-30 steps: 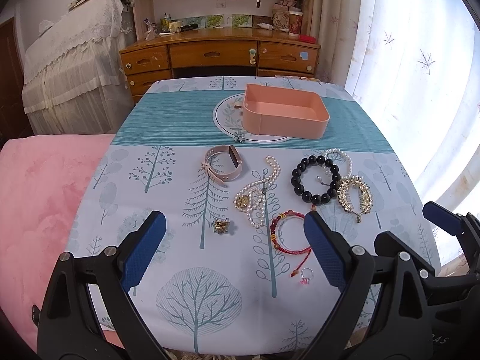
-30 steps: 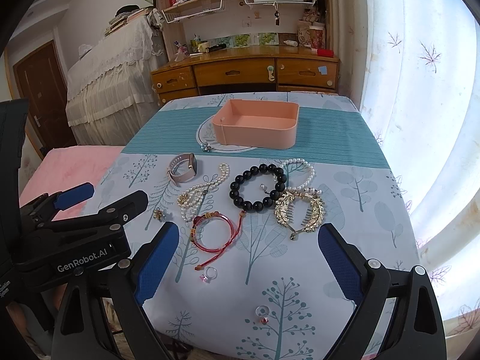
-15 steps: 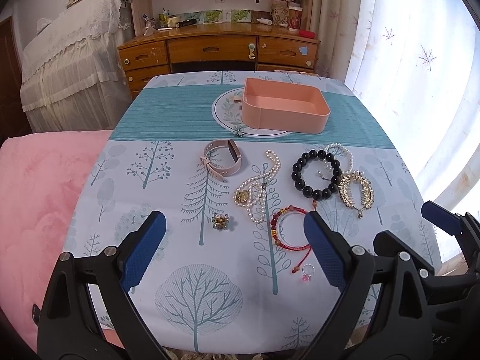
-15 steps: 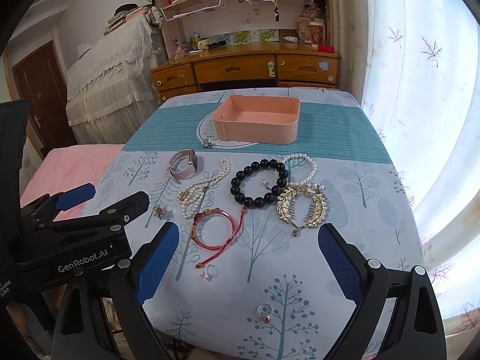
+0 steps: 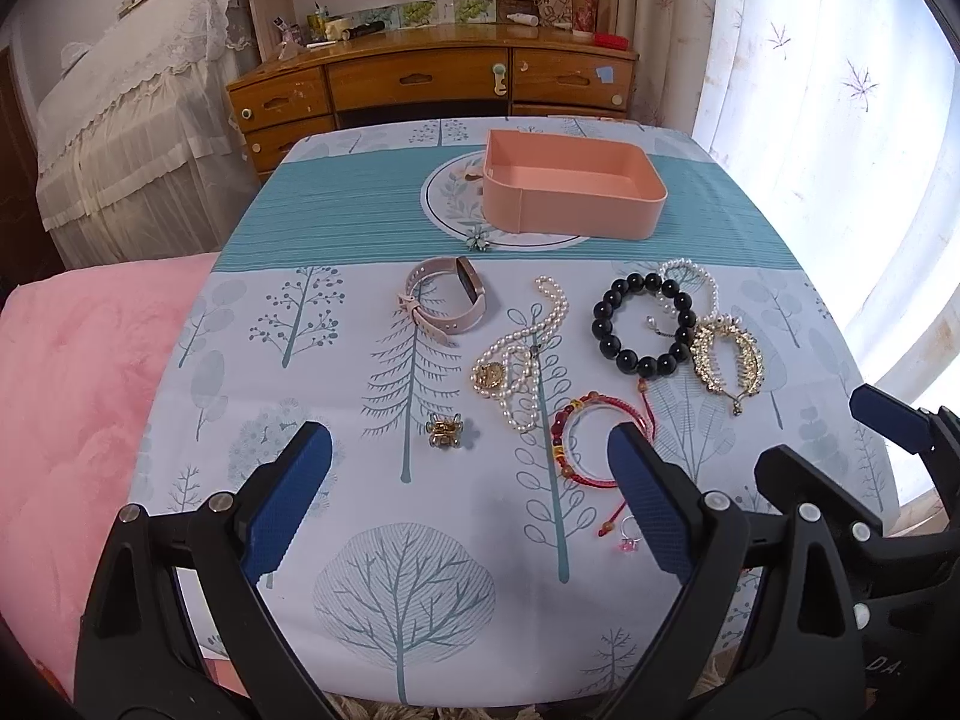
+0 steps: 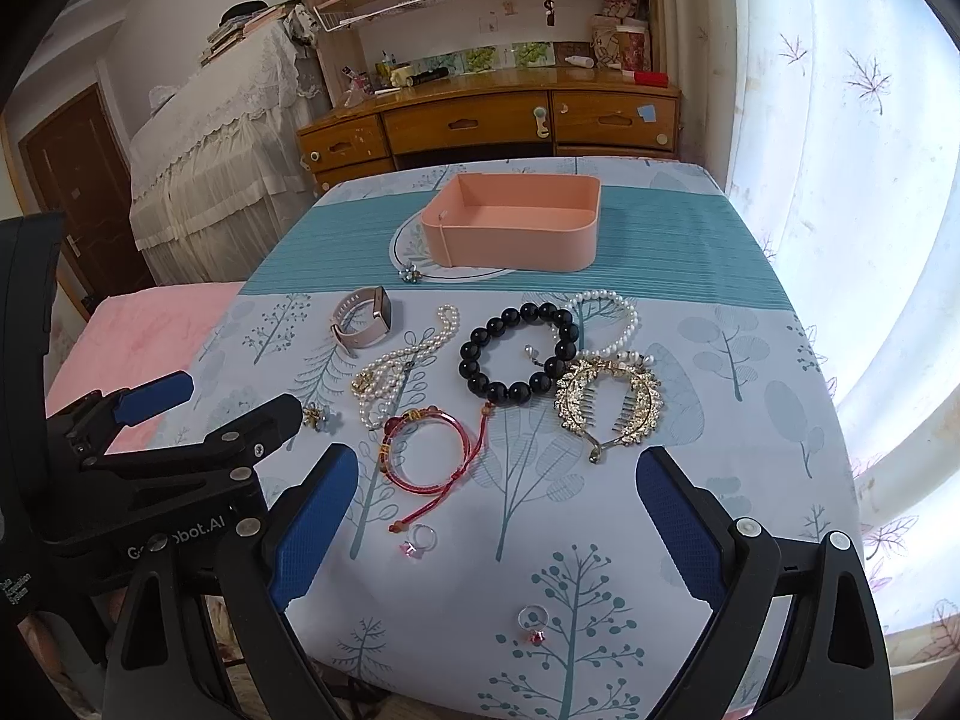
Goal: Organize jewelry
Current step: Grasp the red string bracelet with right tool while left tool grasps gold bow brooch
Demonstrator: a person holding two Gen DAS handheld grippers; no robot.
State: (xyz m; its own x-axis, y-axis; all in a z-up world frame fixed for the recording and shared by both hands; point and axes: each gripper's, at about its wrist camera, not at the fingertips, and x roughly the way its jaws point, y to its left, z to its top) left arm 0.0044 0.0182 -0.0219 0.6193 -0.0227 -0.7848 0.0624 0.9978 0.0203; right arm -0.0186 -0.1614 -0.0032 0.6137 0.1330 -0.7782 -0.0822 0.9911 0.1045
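Both the left gripper (image 5: 468, 480) and right gripper (image 6: 498, 510) are gaping empty over scattered jewelry; the black bead bracelet (image 6: 519, 354) is lying beside a gold hair comb (image 6: 609, 405)

Tree-print counter (image 6: 720, 360) carries a pink tray (image 6: 516, 234), watch (image 6: 363, 321), black bead bracelet (image 6: 516, 354), gold comb (image 6: 609, 405), red cord bracelet (image 6: 429, 450) and rings.

Jewelry (image 6: 516, 354) lies scattered before empty pink tray (image 6: 516, 228).
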